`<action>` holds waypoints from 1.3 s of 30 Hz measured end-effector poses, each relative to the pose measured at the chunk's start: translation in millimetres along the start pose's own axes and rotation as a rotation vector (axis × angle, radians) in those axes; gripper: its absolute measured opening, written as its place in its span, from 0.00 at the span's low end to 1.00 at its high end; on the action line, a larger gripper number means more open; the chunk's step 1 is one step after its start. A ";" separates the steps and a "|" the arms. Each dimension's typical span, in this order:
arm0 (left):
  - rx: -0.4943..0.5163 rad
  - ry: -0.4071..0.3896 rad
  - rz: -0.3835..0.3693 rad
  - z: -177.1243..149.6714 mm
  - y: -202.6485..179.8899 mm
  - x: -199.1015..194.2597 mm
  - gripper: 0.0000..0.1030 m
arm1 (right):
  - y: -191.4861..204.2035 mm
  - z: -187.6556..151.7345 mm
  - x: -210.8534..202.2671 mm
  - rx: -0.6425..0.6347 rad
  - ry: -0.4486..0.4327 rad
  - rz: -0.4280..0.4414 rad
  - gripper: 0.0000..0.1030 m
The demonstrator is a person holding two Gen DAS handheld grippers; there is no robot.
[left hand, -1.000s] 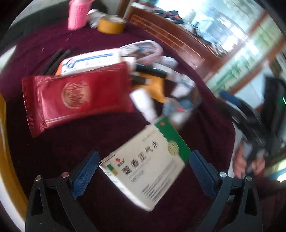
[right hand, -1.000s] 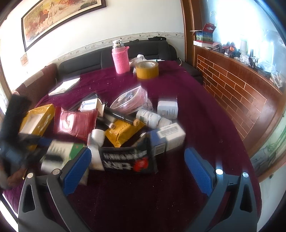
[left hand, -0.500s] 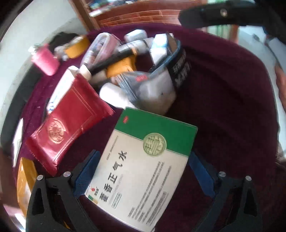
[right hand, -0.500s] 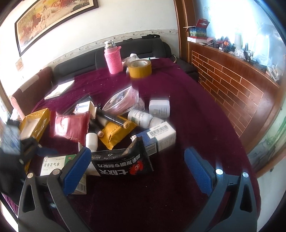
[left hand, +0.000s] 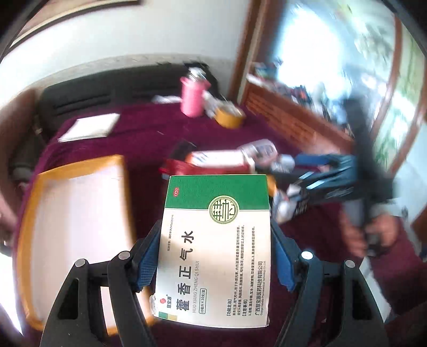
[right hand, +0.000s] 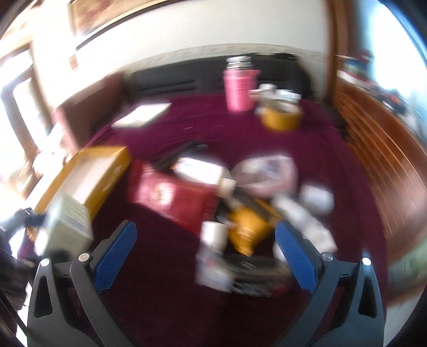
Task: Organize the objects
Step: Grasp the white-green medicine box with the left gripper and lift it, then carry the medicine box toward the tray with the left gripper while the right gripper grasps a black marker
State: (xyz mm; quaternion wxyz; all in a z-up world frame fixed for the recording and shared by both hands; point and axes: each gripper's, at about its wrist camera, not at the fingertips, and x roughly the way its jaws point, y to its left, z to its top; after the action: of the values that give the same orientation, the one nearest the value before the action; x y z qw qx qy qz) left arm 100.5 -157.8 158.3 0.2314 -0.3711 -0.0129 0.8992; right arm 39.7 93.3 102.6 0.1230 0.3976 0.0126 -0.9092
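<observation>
A dark sofa (right hand: 170, 80) stood against the pale wall (right hand: 186, 32) beyond the table's maroon cloth (right hand: 213, 125). A framed picture (right hand: 88, 16) hung above it, while a wooden sill (left hand: 296, 117) ran below a bright window (left hand: 320, 48) on the right.

Left wrist view: mounted on the left gripper (left hand: 216, 256), looking forward and down along its fingers, very near a green-and-white box (left hand: 216, 248) filling the middle, with an orange tray (left hand: 32, 202) just left. Right wrist view: mounted on the right gripper (right hand: 205, 256), angled down over the maroon table (right hand: 160, 293), blurred, close to a heap of packets. Shared by both: pink bottle (left hand: 192, 96) (right hand: 238, 88), tape roll (left hand: 229, 117) (right hand: 280, 117), white sheet (left hand: 89, 127) (right hand: 142, 114), dark sofa behind
</observation>
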 end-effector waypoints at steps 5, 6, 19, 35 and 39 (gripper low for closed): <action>-0.048 -0.104 0.146 -19.7 34.6 -60.5 0.66 | 34.0 39.3 57.2 -0.201 0.088 -0.085 1.00; -0.053 -0.113 0.166 -27.2 39.6 -68.8 0.66 | 30.5 48.8 63.8 -0.190 0.093 -0.101 1.00; -0.226 -0.139 0.212 -62.9 110.1 -76.7 0.66 | 45.7 143.2 200.9 0.068 0.322 -0.039 0.86; -0.307 -0.143 0.175 -68.0 138.3 -50.4 0.66 | 43.8 123.4 253.7 0.188 0.376 -0.145 0.12; -0.283 -0.167 0.208 -56.7 132.6 -54.1 0.66 | 49.1 117.8 214.5 0.227 0.304 -0.043 0.12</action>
State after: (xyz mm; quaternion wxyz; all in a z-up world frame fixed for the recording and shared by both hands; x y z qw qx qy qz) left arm 118.1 -307.6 127.2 0.0806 -0.3235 -0.1200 0.9351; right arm -173.8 -14.4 31.1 0.0546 0.5415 -0.0630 -0.8366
